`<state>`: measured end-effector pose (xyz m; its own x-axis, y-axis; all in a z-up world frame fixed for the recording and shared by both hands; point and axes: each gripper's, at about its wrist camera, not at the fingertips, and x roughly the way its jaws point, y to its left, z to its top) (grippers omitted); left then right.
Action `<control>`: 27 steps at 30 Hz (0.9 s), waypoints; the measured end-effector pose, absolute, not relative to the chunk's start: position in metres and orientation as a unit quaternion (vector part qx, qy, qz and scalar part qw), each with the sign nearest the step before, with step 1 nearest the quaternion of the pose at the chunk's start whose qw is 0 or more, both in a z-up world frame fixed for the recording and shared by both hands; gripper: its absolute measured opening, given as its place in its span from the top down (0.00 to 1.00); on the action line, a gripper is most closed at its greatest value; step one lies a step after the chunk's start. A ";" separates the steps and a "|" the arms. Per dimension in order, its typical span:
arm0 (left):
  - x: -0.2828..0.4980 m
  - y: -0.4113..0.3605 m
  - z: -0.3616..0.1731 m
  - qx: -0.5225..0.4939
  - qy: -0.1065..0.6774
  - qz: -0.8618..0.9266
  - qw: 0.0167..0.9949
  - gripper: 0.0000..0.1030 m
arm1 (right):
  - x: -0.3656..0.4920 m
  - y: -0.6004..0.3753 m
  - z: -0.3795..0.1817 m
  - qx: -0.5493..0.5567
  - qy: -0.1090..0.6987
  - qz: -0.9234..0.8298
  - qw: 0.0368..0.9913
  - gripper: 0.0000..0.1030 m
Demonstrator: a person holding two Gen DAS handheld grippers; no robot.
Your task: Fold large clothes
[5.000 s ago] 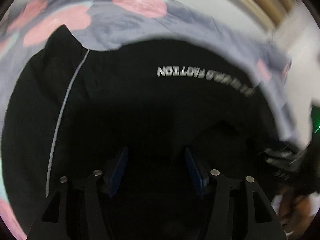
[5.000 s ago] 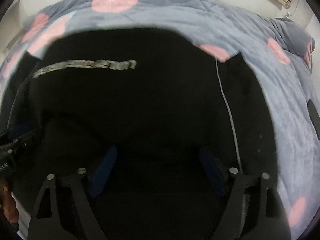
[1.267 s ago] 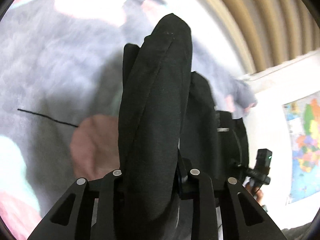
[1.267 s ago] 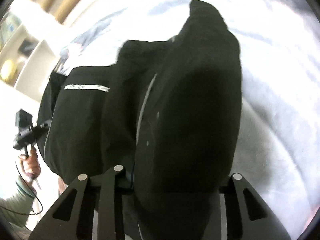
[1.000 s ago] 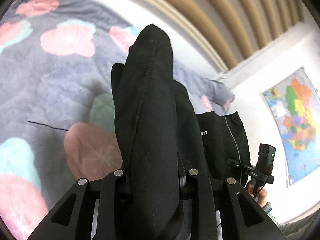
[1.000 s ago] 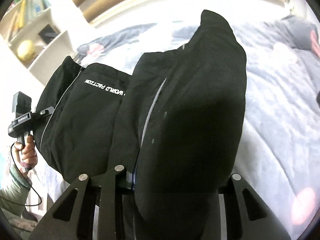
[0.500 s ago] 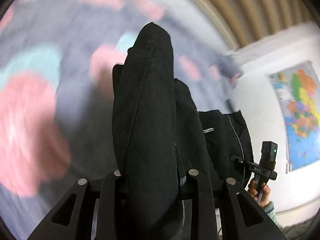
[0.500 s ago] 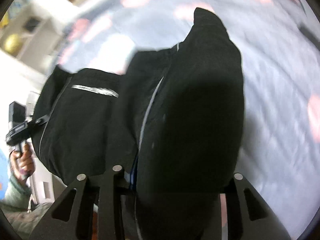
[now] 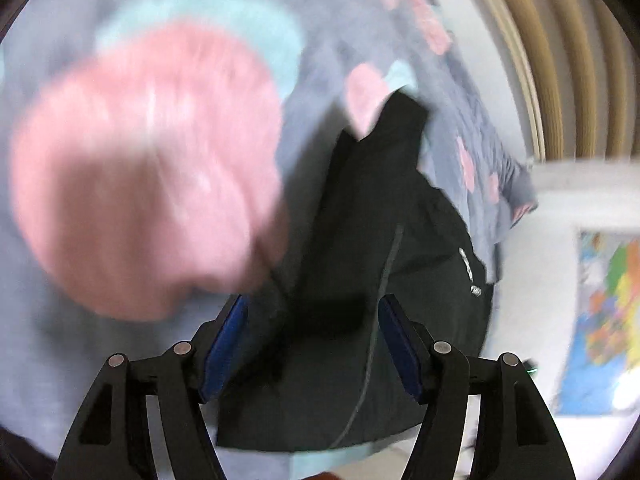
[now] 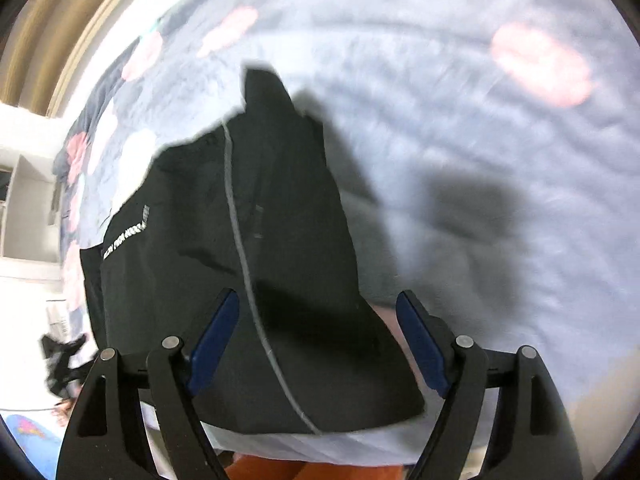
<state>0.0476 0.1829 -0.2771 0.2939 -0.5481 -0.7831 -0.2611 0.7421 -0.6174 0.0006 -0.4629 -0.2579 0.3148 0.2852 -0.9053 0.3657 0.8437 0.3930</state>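
**A:** Status on the fold?

**B:** Big picture first: grey bedspread (image 10: 460,128) with pink and teal flower prints covers the whole bed. The black jacket (image 10: 260,248) lies on it now, near the edge closest to me, white lettering showing on the left part in the right wrist view.

**A:** You were carrying it a second ago.

**B:** Yes. Both tools were clamped on bunched black fabric held up in the air. Both sets of jaws have just been opening. My left gripper (image 9: 312,344) stands wide, pads clear of the cloth; jacket (image 9: 380,240) lies below and between them, not pinched. My right gripper (image 10: 316,340) is the same: wide, nothing pressed, fabric under the gap.

**A:** So the fold landed?

**B:** I'd judge one fold is laid: the carried end is dropped over the rest. It looks lumpy, with a peak sticking up at the far side, so it probably needs flattening or another fold.

**A:** Anything in the way?

**B:** Not on the bed. Slatted headboard (image 9: 572,60) is well apart, wall map (image 9: 608,320) off to the right. Frames are motion-blurred, so I can't read fine creases.
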 end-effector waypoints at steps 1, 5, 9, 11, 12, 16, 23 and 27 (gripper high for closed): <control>0.048 0.181 -0.261 -0.327 0.577 -0.101 0.742 0.32 | -0.002 -0.457 -0.244 0.274 0.571 -0.027 0.774 0.19; 0.050 0.142 -0.212 -0.279 0.547 -0.148 0.776 0.32 | 0.004 -0.418 -0.210 0.248 0.543 -0.006 0.802 0.19; 0.061 0.072 -0.217 -0.162 0.569 -0.171 0.788 0.32 | 0.035 -0.335 -0.224 0.159 0.576 0.015 0.802 0.19; 0.062 0.042 -0.234 -0.103 0.592 -0.160 0.783 0.32 | 0.043 -0.303 -0.247 0.127 0.593 0.009 0.795 0.19; 0.063 0.026 -0.250 -0.077 0.607 -0.160 0.775 0.32 | 0.040 -0.298 -0.259 0.118 0.601 0.004 0.791 0.19; 0.060 0.003 -0.293 -0.023 0.620 -0.144 0.771 0.30 | 0.042 -0.278 -0.302 0.075 0.620 -0.028 0.780 0.15; 0.064 0.010 -0.292 -0.030 0.622 -0.146 0.769 0.28 | 0.046 -0.282 -0.298 0.086 0.641 -0.029 0.762 0.14; 0.066 0.010 -0.266 -0.036 0.617 -0.154 0.771 0.28 | 0.037 -0.289 -0.276 0.114 0.652 -0.032 0.749 0.14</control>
<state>0.0655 0.0105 -0.2661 0.1914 -0.2812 -0.9404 0.1924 0.9502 -0.2450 0.0373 -0.2889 -0.2762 0.1478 0.1001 -0.9839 0.1972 0.9719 0.1284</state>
